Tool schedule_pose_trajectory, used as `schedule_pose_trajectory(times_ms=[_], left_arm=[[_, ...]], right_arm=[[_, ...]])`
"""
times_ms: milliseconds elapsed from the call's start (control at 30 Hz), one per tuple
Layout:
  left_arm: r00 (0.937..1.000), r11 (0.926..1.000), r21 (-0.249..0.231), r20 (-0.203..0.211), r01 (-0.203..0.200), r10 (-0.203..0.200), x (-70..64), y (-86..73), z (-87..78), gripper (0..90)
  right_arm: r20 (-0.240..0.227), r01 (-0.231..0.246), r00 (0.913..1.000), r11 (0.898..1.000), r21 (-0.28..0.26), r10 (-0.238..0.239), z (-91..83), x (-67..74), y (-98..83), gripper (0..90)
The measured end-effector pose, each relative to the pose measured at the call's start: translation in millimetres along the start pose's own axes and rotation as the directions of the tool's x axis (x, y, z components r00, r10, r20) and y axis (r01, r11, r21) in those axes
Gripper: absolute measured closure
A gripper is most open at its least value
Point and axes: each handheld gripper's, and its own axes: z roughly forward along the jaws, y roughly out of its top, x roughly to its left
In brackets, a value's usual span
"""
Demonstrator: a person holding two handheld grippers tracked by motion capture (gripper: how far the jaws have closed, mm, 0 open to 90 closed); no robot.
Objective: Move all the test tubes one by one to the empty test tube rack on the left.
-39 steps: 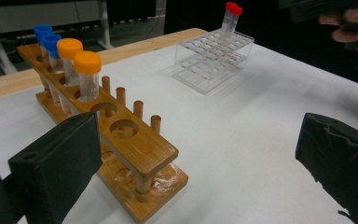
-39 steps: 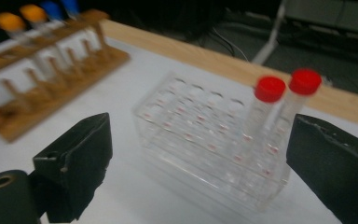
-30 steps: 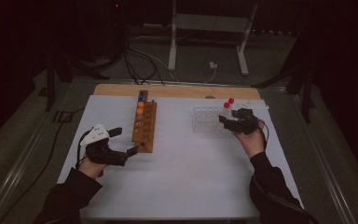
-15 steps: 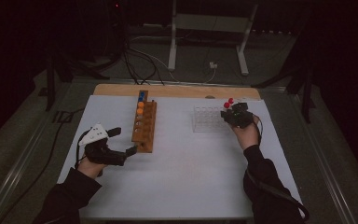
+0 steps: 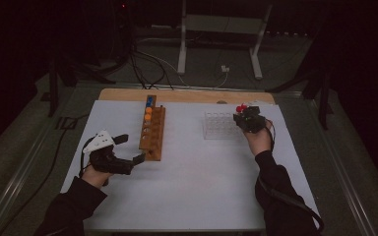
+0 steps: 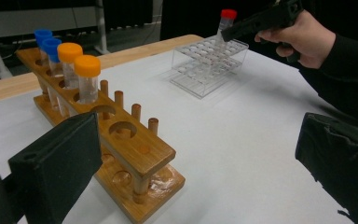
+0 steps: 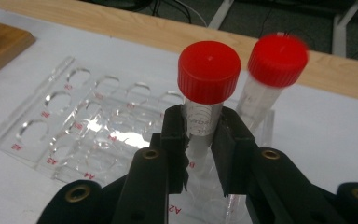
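Nearest me, at about seven o'clock on the white surface (image 5: 192,187), my left gripper (image 5: 128,156) hovers with its fingers spread and nothing between them, just beside the near end of the wooden rack (image 5: 152,133) with its orange- and blue-capped tubes. Farther off, at one o'clock, my right gripper (image 7: 200,140) has just closed its fingers on a red-capped tube (image 7: 207,93) that stands upright at the far right corner of the clear rack (image 5: 219,125); a second red-capped tube (image 7: 272,77) stands right beside it.

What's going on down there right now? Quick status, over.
Right tool shut on a red-capped tube over the clear rack. Left tool open beside the wooden rack. Second red-capped tube close alongside.
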Motion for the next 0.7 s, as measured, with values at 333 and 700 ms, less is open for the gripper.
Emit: schedule_pose_trajectory(times_ms=[333,700], left_arm=[[0.9991,0.999,0.028,0.025,-0.035,0.034,-14.7,12.1,3.9,1.3],[0.9932,0.9991,0.025,0.112,-0.036,0.033,-30.2,28.8,9.8,1.5]], right_arm=[[0.017,0.066,0.9977,0.994,-0.09,-0.065,-34.7,9.9,23.4,74.5],[-0.105,0.134,0.9829,0.979,-0.152,-0.151,-74.1,41.7,25.4,74.4]])
